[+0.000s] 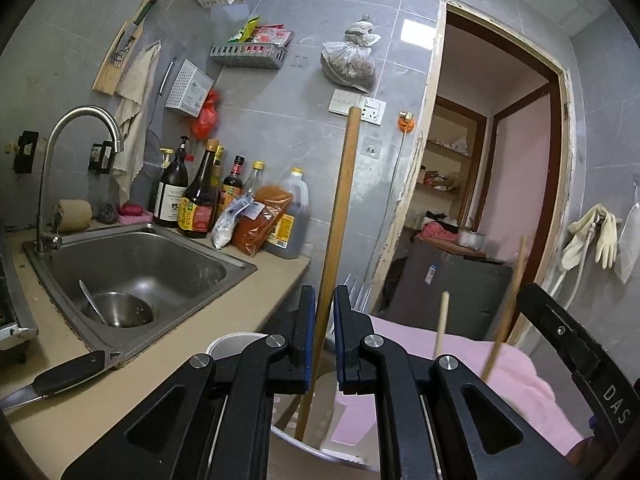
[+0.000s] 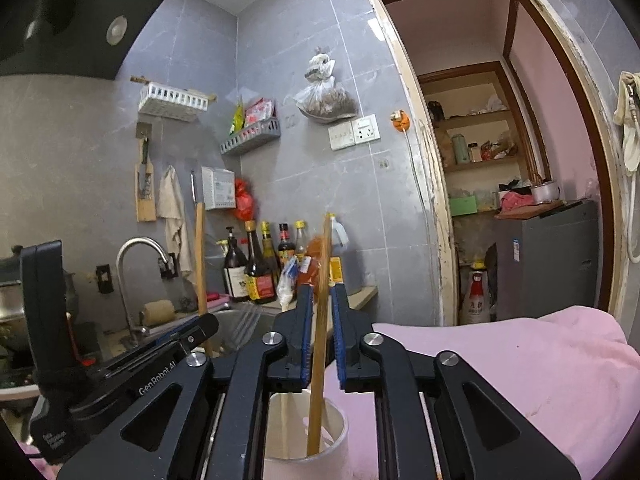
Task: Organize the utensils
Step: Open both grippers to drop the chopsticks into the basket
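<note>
One beige counter (image 1: 276,280), steel sink (image 1: 132,256), grey-tiled wall (image 1: 280,120).

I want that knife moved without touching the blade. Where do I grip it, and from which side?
Grip the knife by its black handle, coming down from above with the jaws across it. It lies flat on the counter, handle end nearest the sink corner, blade pointing away toward the picture's left edge.

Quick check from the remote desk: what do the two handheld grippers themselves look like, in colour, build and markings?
Both the left gripper and the right gripper are matte black, with angular linkage arms, silver round pivot bolts and blue pads lining the fingers. The left one's body reads "GenRobot.AI" in white; the right one's shows white letters "DAS".
</note>
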Tool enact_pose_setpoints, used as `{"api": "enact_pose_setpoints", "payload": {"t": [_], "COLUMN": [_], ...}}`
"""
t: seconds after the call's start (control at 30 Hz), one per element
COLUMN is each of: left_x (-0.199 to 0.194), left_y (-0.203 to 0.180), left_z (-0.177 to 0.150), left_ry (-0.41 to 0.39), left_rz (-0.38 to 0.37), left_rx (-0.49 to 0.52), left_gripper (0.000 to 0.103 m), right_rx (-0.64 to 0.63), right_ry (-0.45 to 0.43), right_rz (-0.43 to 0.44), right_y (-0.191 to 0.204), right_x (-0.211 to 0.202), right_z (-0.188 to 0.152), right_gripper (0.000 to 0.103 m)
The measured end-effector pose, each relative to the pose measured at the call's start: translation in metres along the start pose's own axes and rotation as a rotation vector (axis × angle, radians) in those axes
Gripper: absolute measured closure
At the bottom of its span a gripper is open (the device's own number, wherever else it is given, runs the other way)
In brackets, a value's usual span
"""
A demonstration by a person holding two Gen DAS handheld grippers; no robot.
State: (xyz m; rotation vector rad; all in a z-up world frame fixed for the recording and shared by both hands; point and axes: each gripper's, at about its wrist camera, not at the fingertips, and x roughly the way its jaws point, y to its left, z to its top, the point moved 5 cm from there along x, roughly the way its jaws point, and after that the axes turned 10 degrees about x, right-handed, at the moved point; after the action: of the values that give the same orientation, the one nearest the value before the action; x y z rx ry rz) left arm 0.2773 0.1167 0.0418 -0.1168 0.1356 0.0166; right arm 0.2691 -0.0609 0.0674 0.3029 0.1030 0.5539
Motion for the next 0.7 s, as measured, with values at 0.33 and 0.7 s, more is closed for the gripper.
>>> {"api": "enact_pose_setpoints", "payload": {"t": [0.33,0.7], "left_x": [-0.023,-0.049], "left_y": [-0.027,-0.092], "left_z": [0.024,0.04], "left_ry": [-0.042,-0.083], "left_rz": [-0.082,-0.24], "left_rx": [0.019,0.072], "left_gripper": [0.085,0.047], "right_rx": [-0.024,-0.103], "right_ry": [-0.1,-0.193], "right_rz": [-0.024,-0.17], "right_y": [-0.011,-0.058], "right_x": [-0.032,-0.095], "right_z": [0.037,0.077], "right_gripper": [0.066,0.021]}}
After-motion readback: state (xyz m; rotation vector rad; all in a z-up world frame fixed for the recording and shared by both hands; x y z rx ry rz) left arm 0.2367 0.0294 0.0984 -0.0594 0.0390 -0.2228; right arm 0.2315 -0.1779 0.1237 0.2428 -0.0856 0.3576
